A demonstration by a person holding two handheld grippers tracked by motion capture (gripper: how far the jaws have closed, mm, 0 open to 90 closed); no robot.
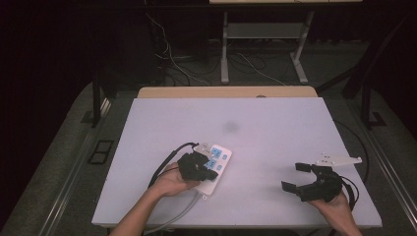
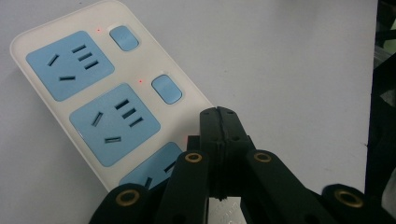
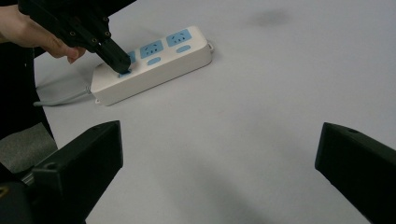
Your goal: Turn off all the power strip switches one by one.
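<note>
A white power strip (image 1: 212,167) lies flat on the pale table (image 1: 275,123), left of the middle and toward the person's edge. In the high view its long axis runs on a slant: the far end points up and slightly right, away from the person, and the near end sits under the left gripper (image 1: 209,173). A grey cord (image 1: 177,212) leaves that near end and curves back toward the table's front edge.

The strip is a rounded white block with blue socket faces in a row along its length. Beside each socket sits a small blue rocker switch (image 2: 166,88), with a tiny red light (image 2: 140,81) next to it. In the left gripper view two sockets show whole and a third is partly covered by the jaws.

The left gripper's jaws are pressed together, nothing between them, and their joined tip rests on the strip at the switch side of the third socket; in the right gripper view the tip meets a blue switch there.

The right gripper (image 1: 296,178) is held well to the right, apart from the strip, its jaws spread wide with bare table between them.
</note>
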